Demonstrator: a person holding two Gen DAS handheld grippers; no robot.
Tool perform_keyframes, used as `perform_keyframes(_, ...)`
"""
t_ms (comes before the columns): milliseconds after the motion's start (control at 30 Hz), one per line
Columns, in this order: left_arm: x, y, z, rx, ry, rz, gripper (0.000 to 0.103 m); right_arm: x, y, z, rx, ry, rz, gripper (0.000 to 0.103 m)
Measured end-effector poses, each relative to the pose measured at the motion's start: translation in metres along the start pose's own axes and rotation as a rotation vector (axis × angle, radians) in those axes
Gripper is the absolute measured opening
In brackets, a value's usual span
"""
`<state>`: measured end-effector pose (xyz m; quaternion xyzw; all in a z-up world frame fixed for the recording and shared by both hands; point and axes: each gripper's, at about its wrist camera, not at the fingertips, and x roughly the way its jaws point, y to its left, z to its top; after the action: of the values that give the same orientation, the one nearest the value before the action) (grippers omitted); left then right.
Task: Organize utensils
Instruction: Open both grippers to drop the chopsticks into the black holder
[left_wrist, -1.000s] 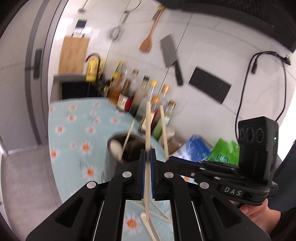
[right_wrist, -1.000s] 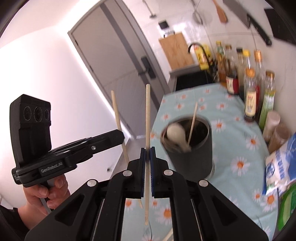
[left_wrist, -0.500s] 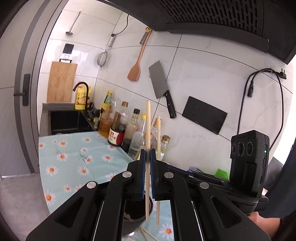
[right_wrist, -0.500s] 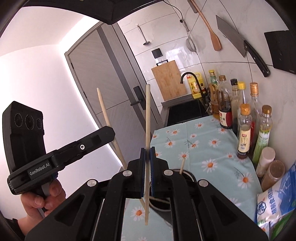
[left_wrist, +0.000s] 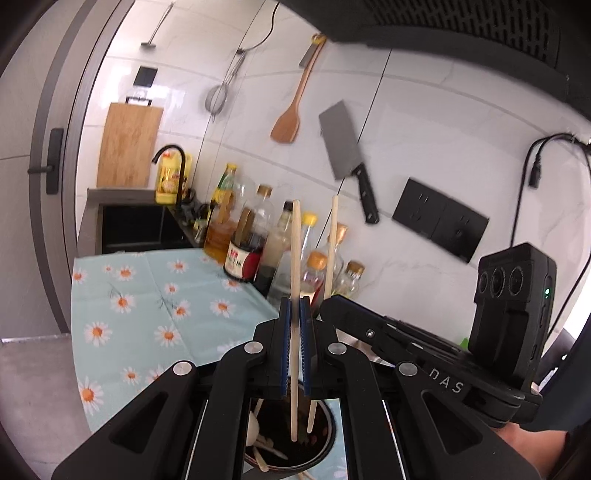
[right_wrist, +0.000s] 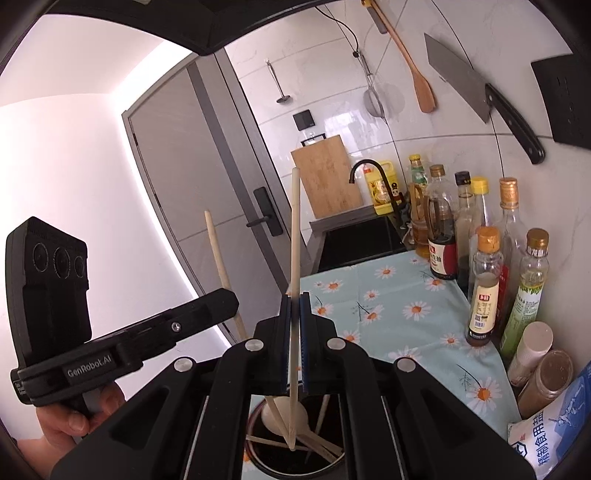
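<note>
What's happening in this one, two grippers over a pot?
A person holds a gripper in each hand, each shut on one wooden chopstick. The left gripper holds its chopstick upright, the right gripper likewise. Both lower tips hang over the mouth of the dark utensil holder, which already holds a white spoon and more chopsticks. Neither is released.

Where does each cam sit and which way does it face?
Left wrist: on the left gripper, facing the tiled wall with the hanging steel cleaver; shows its fingers shut on a pale wooden chopstick and the right gripper alongside.
Right wrist: on the right gripper, facing the grey door; the person's left hand shows.
Shared: dark round utensil holder below, daisy-print tablecloth.
</note>
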<state>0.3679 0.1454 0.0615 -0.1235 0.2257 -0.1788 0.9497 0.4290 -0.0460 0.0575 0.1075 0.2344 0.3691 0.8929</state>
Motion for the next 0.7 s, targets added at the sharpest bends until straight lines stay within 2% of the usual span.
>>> perform_keyframes(200, 0.018, 0.012, -0.017, -0.042, 0.064, 0.017, 0.005, 0.015, -0.006, -0.020, 0.003, 0.049, -0.003, 0.006)
perform_keyframes(267, 0.021, 0.013, -0.021, -0.055, 0.097, -0.004, 0.005, 0.015, -0.008, -0.023, 0.014, 0.060, 0.002, 0.007)
perform_keyframes(333, 0.017, 0.011, -0.023, -0.040, 0.090, 0.023, 0.006, 0.013, -0.008, -0.024, 0.023, 0.059, 0.000, 0.007)
perform_keyframes(500, 0.004, 0.006, -0.023, -0.040, 0.078, 0.026, 0.006, -0.004, -0.006, -0.022, 0.035, 0.035, 0.001, 0.012)
perform_keyframes(567, -0.003, 0.003, -0.023, -0.045, 0.068, 0.026, 0.014, -0.014, -0.004, -0.020, 0.035, 0.025, 0.000, 0.013)
perform_keyframes(600, -0.008, 0.001, -0.023, -0.042, 0.062, 0.030, 0.022, -0.017, -0.003, -0.020, 0.034, 0.022, -0.001, 0.013)
perform_keyframes(700, -0.019, -0.007, -0.024, -0.032, 0.045, 0.033, 0.023, -0.031, 0.002, -0.018, 0.026, 0.007, 0.001, 0.019)
